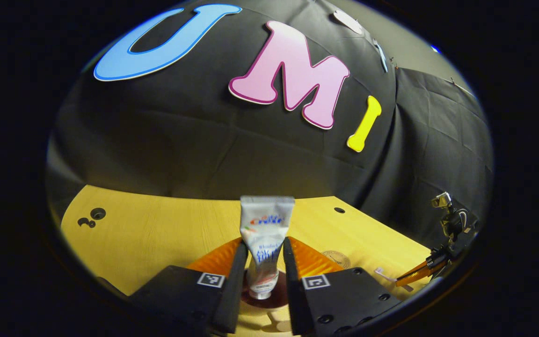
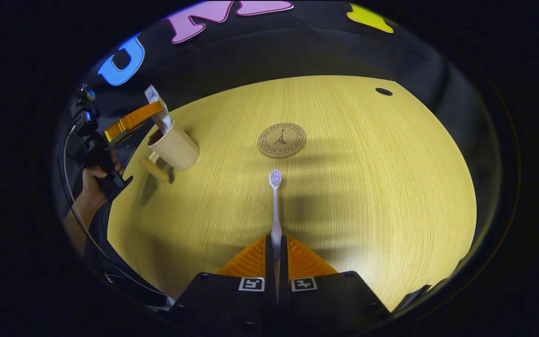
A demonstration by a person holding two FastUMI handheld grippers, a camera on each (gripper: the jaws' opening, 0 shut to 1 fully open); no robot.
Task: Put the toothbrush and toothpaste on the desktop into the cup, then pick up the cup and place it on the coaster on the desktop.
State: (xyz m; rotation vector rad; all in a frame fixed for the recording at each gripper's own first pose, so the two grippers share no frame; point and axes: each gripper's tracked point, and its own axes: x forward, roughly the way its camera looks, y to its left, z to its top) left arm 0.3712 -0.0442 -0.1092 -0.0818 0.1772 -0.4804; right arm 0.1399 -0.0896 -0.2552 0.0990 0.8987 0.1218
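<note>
Right now the left gripper (image 1: 262, 269) has its fingers (image 1: 236, 276) closed narrowly on the toothpaste (image 1: 265, 238), pressing its sides low on the tube, cap end down and crimped end up. Below the cap sits the dark mouth of the cup (image 2: 174, 147); the right gripper view shows it from farther off, the tube standing in the cup's opening near the tabletop's (image 2: 367, 187) left edge, with a hand (image 2: 92, 180) behind that gripper. Whether the cap has reached the bottom I cannot tell.

Over on the other side, the right gripper (image 2: 276, 262) has its fingers nearly shut on the handle of the toothbrush (image 2: 275, 210) — the brush runs straight out from them, bristle head forward, toward the coaster (image 2: 281, 140). The brush looks lifted rather than lying flat, though that is hard to be sure of. Coaster and cup are well apart.

To finish the toothpaste step well, I would say the tube should be lowered until it rests inside, then the fingers opened just enough to clear it and drawn straight up — a sideways pull could tip the cup. The brush can follow handle-first on the free side of the opening, so the cup is not knocked.
</note>
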